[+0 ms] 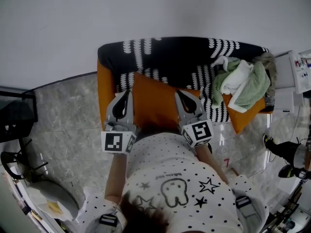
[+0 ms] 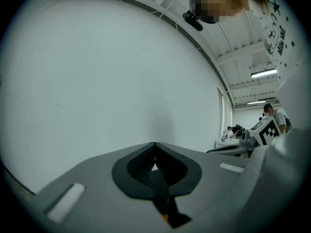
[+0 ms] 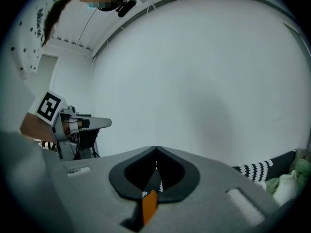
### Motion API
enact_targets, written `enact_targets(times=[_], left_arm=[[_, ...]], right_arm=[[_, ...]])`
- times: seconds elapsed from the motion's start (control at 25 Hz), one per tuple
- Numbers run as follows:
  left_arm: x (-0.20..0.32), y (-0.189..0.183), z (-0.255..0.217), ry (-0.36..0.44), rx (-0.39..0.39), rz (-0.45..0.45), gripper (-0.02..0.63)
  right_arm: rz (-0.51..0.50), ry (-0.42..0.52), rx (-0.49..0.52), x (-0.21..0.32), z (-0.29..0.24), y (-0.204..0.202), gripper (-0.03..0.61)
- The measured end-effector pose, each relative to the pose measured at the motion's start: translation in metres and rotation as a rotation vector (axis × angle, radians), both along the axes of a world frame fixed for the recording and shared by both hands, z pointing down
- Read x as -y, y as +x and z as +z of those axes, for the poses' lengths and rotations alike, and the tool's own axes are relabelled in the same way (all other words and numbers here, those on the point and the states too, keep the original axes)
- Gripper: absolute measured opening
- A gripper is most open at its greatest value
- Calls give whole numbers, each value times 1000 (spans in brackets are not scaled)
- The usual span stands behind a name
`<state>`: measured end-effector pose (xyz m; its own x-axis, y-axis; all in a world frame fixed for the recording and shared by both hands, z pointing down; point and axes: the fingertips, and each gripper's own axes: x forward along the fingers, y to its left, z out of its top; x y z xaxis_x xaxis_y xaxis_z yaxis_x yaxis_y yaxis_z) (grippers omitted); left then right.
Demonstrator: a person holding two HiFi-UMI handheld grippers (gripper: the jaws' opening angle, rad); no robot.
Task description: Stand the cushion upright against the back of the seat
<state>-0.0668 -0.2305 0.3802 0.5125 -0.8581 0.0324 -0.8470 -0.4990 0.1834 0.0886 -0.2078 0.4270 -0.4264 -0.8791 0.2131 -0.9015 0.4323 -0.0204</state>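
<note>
An orange cushion (image 1: 153, 103) is held in front of the seat (image 1: 175, 57), which has a black cover with white marks and an orange side. In the head view my left gripper (image 1: 127, 93) is clamped on the cushion's left edge and my right gripper (image 1: 181, 95) on its right edge. In the left gripper view the left gripper (image 2: 155, 166) has its jaws together, with a sliver of the orange cushion (image 2: 165, 219) low between them. The right gripper (image 3: 155, 168) is shut on a fold of the orange cushion (image 3: 149, 206). Both gripper views look at the white wall.
A heap of green and white cloth (image 1: 241, 81) lies on the seat's right end, over a second orange cushion (image 1: 245, 114). A black stand (image 1: 14, 123) is at the left. Someone's feet (image 1: 279, 152) and a white shelf (image 1: 301, 72) are at the right. The floor is grey marble.
</note>
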Motion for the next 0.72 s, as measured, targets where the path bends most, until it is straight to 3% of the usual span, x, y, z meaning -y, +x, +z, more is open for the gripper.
enact_targets(times=[0.12,0.2,0.28,0.44,0.72], left_arm=[[4,7,6,0,10,28,-2],[5,13,12,-11,20,49,76],[8,15,22,-24,46,66,54],[17,18,52,-59,66,89,73],[48,22,131,-119,135,49,86]], right_arm=[[6,-17,4,-5,6,4,-6],[8,-30,2,-8,10,5,-6],[8,-39,-6,-11,14,5,-6],[14,-69,1,-16,26,4,-6],[9,-133,31,-13,56,-5,-6]])
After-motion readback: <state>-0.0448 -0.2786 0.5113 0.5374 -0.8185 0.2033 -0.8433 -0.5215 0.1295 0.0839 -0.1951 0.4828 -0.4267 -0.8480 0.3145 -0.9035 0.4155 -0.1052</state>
